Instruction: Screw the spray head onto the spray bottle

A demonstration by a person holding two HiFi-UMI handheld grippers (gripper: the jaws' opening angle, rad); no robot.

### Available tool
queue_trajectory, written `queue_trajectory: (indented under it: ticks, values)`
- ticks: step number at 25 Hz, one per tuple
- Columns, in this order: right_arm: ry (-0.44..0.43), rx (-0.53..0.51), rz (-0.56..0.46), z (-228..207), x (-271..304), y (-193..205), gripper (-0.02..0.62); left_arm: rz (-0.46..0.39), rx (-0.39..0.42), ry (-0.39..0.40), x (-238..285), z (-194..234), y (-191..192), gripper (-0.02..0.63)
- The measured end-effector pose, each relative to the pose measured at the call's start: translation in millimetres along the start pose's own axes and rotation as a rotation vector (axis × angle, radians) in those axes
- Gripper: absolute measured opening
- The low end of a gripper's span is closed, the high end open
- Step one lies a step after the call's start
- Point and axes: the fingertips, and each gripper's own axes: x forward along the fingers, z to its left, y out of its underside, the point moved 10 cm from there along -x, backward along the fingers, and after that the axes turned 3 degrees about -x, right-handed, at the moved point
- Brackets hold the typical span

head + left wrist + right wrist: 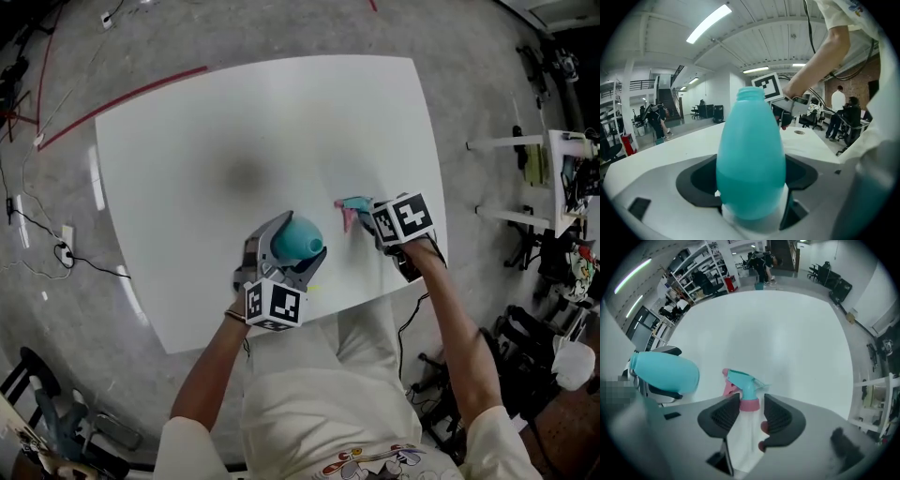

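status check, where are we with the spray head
Left gripper shut on bottle, neck bare. Right gripper open, jaws either side of spray head on table, not gripping. Nothing in the way.

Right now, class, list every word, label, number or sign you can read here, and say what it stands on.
No readable text anywhere.
Spray bottle: plain teal, no label.
Spray head: no print visible.
Left marker cube and right marker cube: black-and-white square patterns, no letters.
Shirt print: too small and blurred to read.
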Motion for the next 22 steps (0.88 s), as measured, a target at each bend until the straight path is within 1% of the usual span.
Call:
queue_trajectory:
  ticks: [2, 5, 7, 8, 10, 12, 15, 18, 20, 22]
  values:
    - [-0.023, 0.028, 0.043, 1, 9, -3, 0.158, 0.003, -0.001, 0.007, -7, 0, 3, 0.399]
    - [-0.05, 0.048, 0.068, 4, 16, -8, 0.143, -0.001, -0.009, 0.019, -17, 4, 3, 0.399]
    - [-0.054, 0.053, 0.05, 7, 12, -10, 0.14, -0.002, -0.02, 0.026, -27, 7, -3, 0.399]
    - [-0.064, 0.064, 0.021, 9, 6, -10, 0.139, 0.002, -0.024, 0.03, -33, 8, -8, 0.399]
    - [-0.124, 0.102, -0.086, 15, -19, -9, 0.138, 0.019, -0.022, 0.045, -51, 5, -24, 0.399]
    - [-0.218, 0.127, -0.229, 25, -59, -8, 0.138, 0.041, -0.012, 0.073, -70, 1, -46, 0.399]
    - [-0.358, 0.122, -0.433, 43, -130, -15, 0.138, 0.06, -0.019, 0.12, -96, 2, -85, 0.399]
    - [-0.46, 0.063, -0.644, 64, -206, -27, 0.138, 0.072, -0.041, 0.147, -116, 1, -124, 0.4]
    - [-0.518, 0.006, -0.785, 79, -255, -34, 0.138, 0.072, -0.045, 0.159, -126, -3, -148, 0.399]
    - [-0.567, -0.058, -0.903, 98, -301, -38, 0.138, 0.074, -0.046, 0.167, -135, -8, -167, 0.399]
